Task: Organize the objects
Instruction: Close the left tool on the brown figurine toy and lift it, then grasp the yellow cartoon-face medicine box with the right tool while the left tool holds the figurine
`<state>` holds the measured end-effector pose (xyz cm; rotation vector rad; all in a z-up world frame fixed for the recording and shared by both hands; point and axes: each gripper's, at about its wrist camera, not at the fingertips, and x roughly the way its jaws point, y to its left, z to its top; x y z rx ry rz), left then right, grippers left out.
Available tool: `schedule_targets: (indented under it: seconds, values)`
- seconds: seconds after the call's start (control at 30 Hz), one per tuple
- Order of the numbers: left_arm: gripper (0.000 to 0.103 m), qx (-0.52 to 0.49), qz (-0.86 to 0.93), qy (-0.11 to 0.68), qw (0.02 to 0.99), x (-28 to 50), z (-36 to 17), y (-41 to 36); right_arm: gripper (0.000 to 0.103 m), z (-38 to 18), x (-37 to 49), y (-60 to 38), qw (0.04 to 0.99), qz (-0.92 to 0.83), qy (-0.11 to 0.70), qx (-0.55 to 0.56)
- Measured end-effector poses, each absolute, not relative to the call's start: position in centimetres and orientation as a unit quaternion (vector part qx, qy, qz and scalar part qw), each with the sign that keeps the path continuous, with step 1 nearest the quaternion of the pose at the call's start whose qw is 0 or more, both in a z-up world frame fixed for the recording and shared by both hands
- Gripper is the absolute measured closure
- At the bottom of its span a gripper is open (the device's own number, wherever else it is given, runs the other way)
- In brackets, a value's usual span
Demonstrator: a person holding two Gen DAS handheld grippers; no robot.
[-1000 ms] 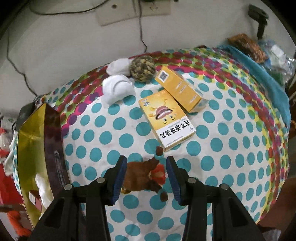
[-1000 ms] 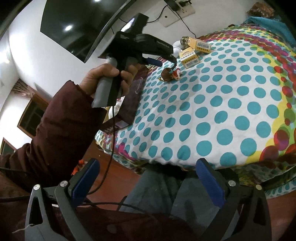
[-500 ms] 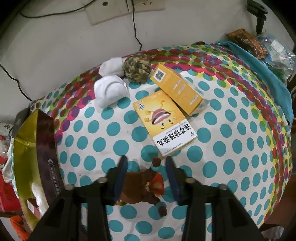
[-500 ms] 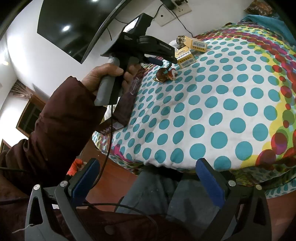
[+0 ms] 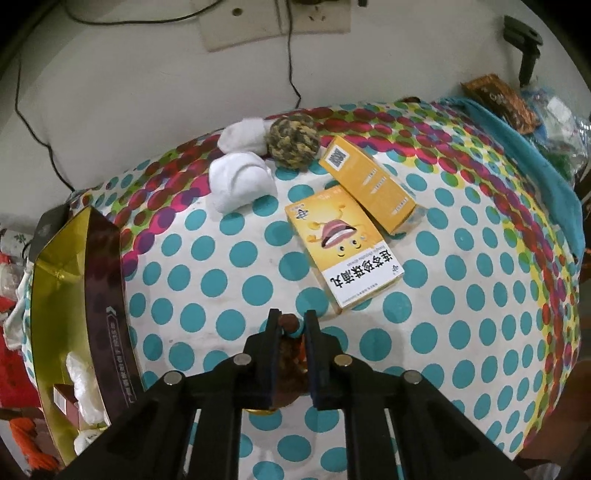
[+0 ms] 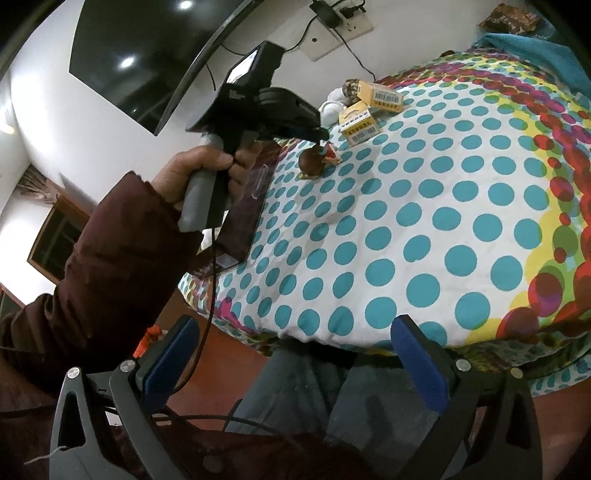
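My left gripper (image 5: 292, 325) is shut on a small brown plush toy (image 5: 289, 360) on the dotted bedspread (image 5: 461, 295); the toy also shows in the right wrist view (image 6: 314, 162). Beyond it lie two yellow boxes (image 5: 343, 245) (image 5: 367, 182), two white sock bundles (image 5: 240, 181) and a woven ball (image 5: 293, 142). A gold-lined open box (image 5: 59, 306) stands at the left with white items inside. My right gripper (image 6: 291, 354) is open and empty, off the bed's near edge.
A wall socket with cables (image 5: 277, 22) is behind the bed. A teal cloth (image 5: 535, 166) and snack packets (image 5: 498, 99) lie at the far right. A dark screen (image 6: 147, 55) hangs on the wall. The person's legs (image 6: 314, 391) are below the right gripper.
My left gripper's jaws have closed on the brown plush toy. The right gripper stays open and has hardly moved.
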<state>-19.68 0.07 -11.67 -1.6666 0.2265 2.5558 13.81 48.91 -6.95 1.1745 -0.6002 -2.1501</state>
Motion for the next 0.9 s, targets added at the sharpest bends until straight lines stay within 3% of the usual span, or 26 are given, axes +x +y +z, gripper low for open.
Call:
schedule_targets:
  seconds: [0.17, 0.9]
  values:
    - [0.091, -0.54, 0.839, 0.048, 0.045, -19.2, -11.4, -0.8, 0.0, -10.1, 10.4, 35.3, 0.294, -0.821, -0.221, 0.437]
    - [0.091, -0.494, 0.867, -0.025, 0.06, -14.2, -7.5, -4.9, 0.0, -9.2, -2.5, 15.3, 0.207, -0.901, -0.064, 0.377]
